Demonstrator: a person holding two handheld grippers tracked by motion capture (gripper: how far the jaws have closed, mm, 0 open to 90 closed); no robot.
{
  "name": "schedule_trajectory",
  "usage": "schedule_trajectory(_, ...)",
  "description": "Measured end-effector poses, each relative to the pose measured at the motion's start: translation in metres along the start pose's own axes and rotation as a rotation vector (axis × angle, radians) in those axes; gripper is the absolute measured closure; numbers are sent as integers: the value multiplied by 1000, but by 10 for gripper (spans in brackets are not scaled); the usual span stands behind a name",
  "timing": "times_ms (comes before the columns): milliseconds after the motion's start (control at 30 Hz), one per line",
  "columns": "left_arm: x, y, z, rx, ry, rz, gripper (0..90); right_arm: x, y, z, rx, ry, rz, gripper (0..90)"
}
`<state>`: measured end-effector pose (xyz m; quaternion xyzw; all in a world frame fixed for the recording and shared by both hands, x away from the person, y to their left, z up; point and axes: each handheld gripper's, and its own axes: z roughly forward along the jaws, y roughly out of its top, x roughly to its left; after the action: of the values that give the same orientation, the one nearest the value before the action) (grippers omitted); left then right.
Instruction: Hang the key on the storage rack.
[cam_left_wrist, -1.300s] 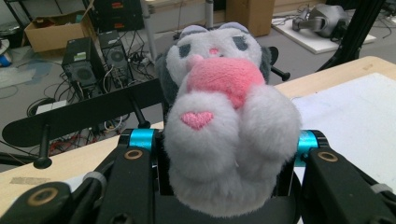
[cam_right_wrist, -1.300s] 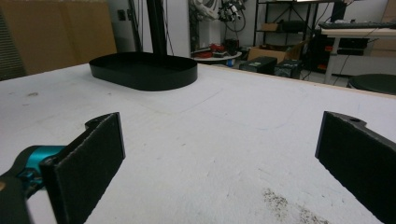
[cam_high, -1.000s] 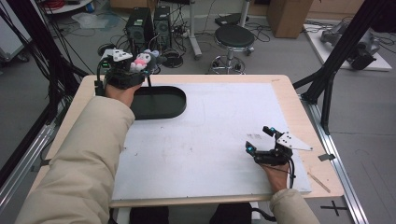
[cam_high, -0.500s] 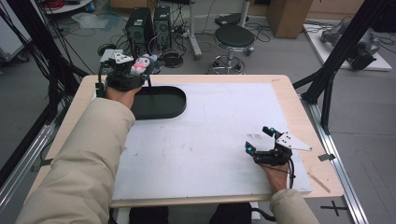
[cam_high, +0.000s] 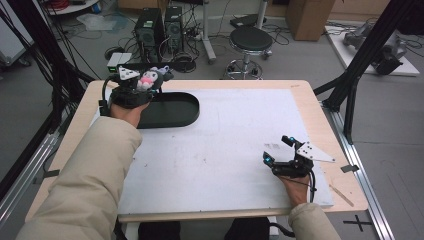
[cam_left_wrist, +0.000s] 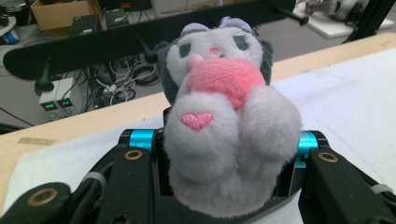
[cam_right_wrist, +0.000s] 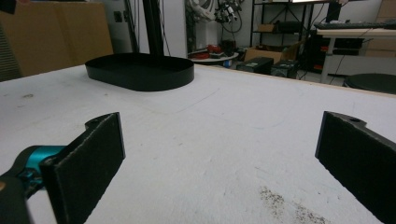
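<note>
A grey and pink plush toy (cam_high: 149, 77) (cam_left_wrist: 224, 116) is clamped between the jaws of my left gripper (cam_high: 145, 82) (cam_left_wrist: 226, 149), held in the air at the far left of the table, over the far end of a black oval tray (cam_high: 175, 111) (cam_right_wrist: 140, 71). My right gripper (cam_high: 277, 150) (cam_right_wrist: 219, 158) rests low over the white mat (cam_high: 225, 145) near the front right, its jaws wide apart with nothing between them. The tray lies far ahead of it.
The white mat covers most of the wooden table (cam_high: 300, 85). A stool (cam_high: 252, 40), computer towers (cam_high: 157, 25) and cables stand on the floor beyond the far edge. A black frame post (cam_high: 357, 75) rises at the right.
The left gripper with the plush toy has shifted slightly right and nearer along the tray's far end. The right gripper has stayed put.
</note>
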<state>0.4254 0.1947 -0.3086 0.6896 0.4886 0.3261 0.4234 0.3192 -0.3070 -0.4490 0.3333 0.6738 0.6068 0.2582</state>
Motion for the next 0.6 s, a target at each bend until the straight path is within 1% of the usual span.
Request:
schedule_trajectory(33,0,-2,0,-2,3,-10,564,0,0,0,-2,0,5,6)
schedule_trajectory(67,1,-5,1,9,8,-9,564,0,0,0,-5,-2,6,6)
schedule_trajectory(100,1,-5,1,9,8,-9,564,-1,0,-1,-7,-4,3,6)
schedule_trajectory(133,2,-7,2,17,11,-13,564,0,0,-1,-6,-4,12,6)
schedule_trajectory(200,3,-14,6,29,15,-15,564,0,-1,-2,-8,-8,6,6)
schedule_trajectory(267,2,-16,7,27,12,-20,564,0,-1,-2,-9,-11,5,6)
schedule_trajectory(333,1,-20,12,28,7,-19,563,0,-1,-2,-9,-8,13,6)
schedule_trajectory(367,1,-22,14,25,5,-22,563,-1,-1,-1,-12,-7,8,6)
schedule_trajectory(433,0,-23,18,24,2,-23,562,0,-1,-2,-10,-7,12,6)
schedule_trajectory(467,0,-24,20,27,3,-20,562,0,-1,-2,-9,-8,13,6)
schedule_trajectory(533,0,-25,24,19,3,-17,562,0,-1,-1,-7,-10,8,6)
schedule_trajectory(600,0,-26,28,16,3,-32,562,0,-1,-1,-5,-12,6,6)
